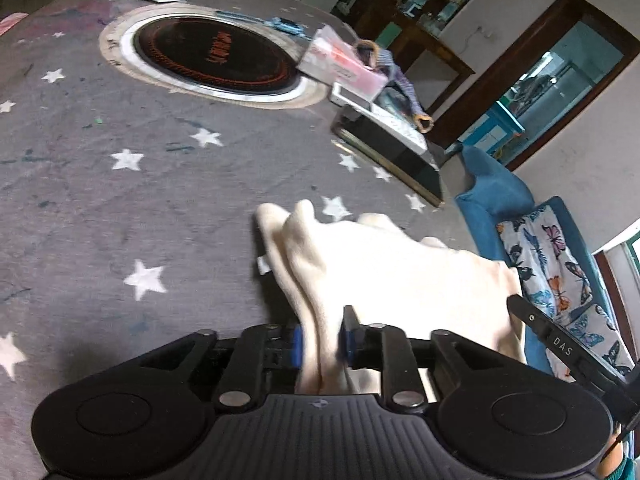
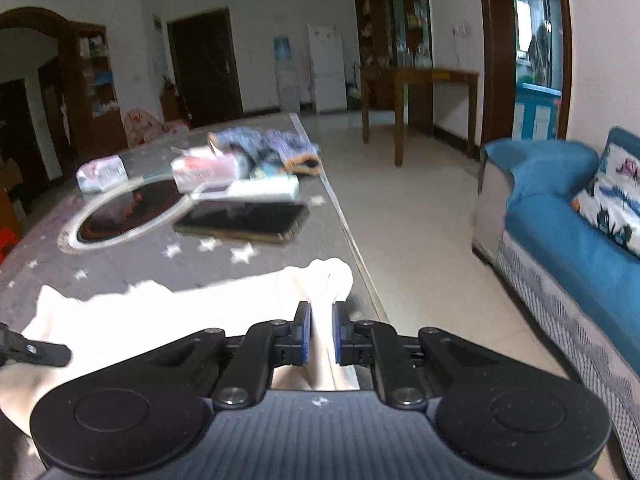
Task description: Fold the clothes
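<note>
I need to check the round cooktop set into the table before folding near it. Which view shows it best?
The left wrist view: the round cooktop appears nearly from above, with its dark disc, red markings and pale ring mostly visible. The right wrist view shows it at a low angle, flattened, blurred and partly cut off by the phone and packets.

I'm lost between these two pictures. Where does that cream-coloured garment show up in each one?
Left wrist view: the cream garment fills the lower middle, bunched and pinched in the left claw.
Right wrist view: it stretches across the lower left, its far end pinched in the right claw.
Shared landmark: the round black cooktop set into the star-patterned table.
</note>
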